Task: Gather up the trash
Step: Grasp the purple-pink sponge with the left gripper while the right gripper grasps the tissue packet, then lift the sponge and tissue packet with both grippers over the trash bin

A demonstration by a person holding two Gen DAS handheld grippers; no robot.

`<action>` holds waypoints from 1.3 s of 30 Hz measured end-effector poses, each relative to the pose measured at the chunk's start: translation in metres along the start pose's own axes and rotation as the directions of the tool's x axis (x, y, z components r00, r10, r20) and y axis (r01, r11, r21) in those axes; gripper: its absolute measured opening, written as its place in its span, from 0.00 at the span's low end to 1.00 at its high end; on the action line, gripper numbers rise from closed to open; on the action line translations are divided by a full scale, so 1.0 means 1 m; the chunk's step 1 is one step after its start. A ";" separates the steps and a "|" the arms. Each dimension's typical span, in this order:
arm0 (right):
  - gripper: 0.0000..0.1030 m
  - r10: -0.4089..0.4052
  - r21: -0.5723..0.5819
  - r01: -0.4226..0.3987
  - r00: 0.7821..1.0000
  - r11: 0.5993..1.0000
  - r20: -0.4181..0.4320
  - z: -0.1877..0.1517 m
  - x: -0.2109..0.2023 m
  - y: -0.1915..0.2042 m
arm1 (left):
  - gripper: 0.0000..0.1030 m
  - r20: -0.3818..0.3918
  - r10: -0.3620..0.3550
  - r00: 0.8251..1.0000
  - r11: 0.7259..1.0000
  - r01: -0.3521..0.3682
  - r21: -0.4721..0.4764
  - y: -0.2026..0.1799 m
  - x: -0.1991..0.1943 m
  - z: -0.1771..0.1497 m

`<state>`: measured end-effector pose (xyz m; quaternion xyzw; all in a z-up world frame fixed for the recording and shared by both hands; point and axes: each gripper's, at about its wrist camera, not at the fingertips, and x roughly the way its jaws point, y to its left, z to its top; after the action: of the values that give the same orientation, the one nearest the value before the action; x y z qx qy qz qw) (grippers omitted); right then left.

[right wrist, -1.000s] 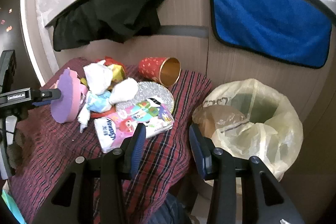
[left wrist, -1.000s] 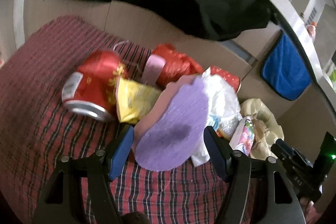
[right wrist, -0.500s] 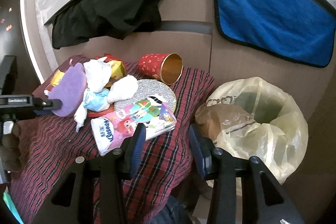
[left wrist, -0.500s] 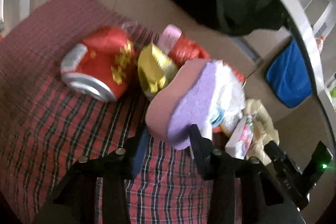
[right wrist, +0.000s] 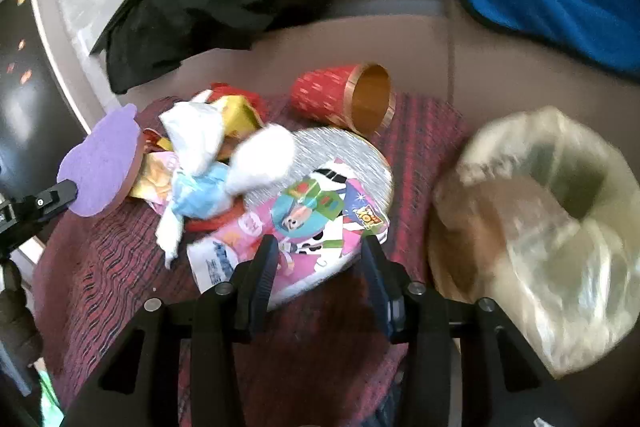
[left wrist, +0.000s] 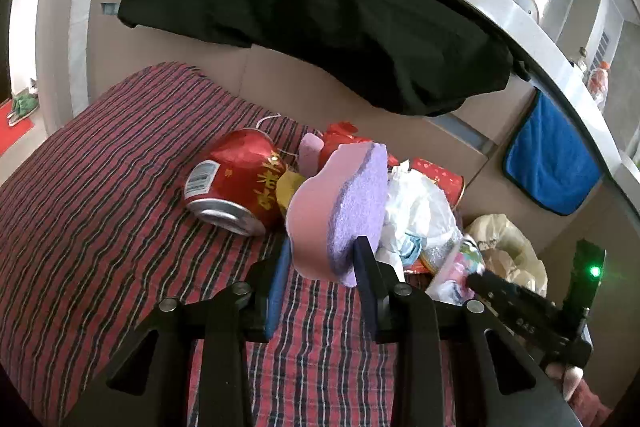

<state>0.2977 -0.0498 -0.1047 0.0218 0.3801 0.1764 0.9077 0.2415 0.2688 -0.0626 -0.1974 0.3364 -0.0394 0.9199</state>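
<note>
Left gripper pinching soft, light sponge by its near edge; likely squashy. Right gripper wide, empty, over wrapper.

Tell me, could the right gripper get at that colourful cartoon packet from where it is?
Probably yes. The right gripper is open, and the cartoon packet lies on top of the pile just ahead of its fingertips, with nothing covering its near edge.

A black garment and a blue towel hang on the beige panel wall.
</note>
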 end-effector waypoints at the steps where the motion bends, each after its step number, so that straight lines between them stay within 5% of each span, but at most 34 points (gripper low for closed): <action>1: 0.40 0.002 -0.030 -0.002 1.000 1.000 0.005 0.004 0.003 0.008 | 0.32 -0.001 -0.001 1.000 1.000 0.001 -0.003 0.001 -0.001 0.000; 5: 0.40 0.082 -0.123 -0.085 0.996 0.989 -0.033 0.015 0.022 0.038 | 0.32 0.000 0.001 1.000 1.000 -0.001 -0.010 0.003 -0.003 -0.004; 10: 0.39 0.081 -0.152 -0.083 0.996 0.985 -0.023 0.015 0.012 0.051 | 0.32 0.023 0.015 1.000 1.000 -0.015 0.005 0.003 -0.010 -0.009; 17: 0.40 0.121 0.053 -0.118 0.991 0.992 -0.054 0.003 0.004 0.038 | 0.31 0.079 0.026 0.997 0.999 -0.027 0.019 -0.001 -0.014 -0.008; 23: 0.40 0.117 0.086 -0.109 0.990 0.990 -0.085 0.003 0.035 0.047 | 0.31 0.094 0.048 0.994 0.999 -0.050 0.022 0.002 -0.019 -0.011; 29: 0.17 0.114 -0.002 -0.114 0.993 0.994 -0.021 0.016 0.018 0.060 | 0.30 0.120 0.068 0.990 0.997 -0.071 0.025 -0.001 -0.028 -0.013; 39: 0.14 0.145 -0.106 -0.135 0.985 0.985 0.094 0.038 -0.038 0.051 | 0.30 0.234 0.116 0.965 0.982 -0.147 0.119 -0.050 -0.053 -0.007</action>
<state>0.2841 -0.0110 -0.0425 0.0123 0.3218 0.2572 0.9111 0.1987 0.2317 -0.0162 -0.1152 0.2384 0.0220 0.9641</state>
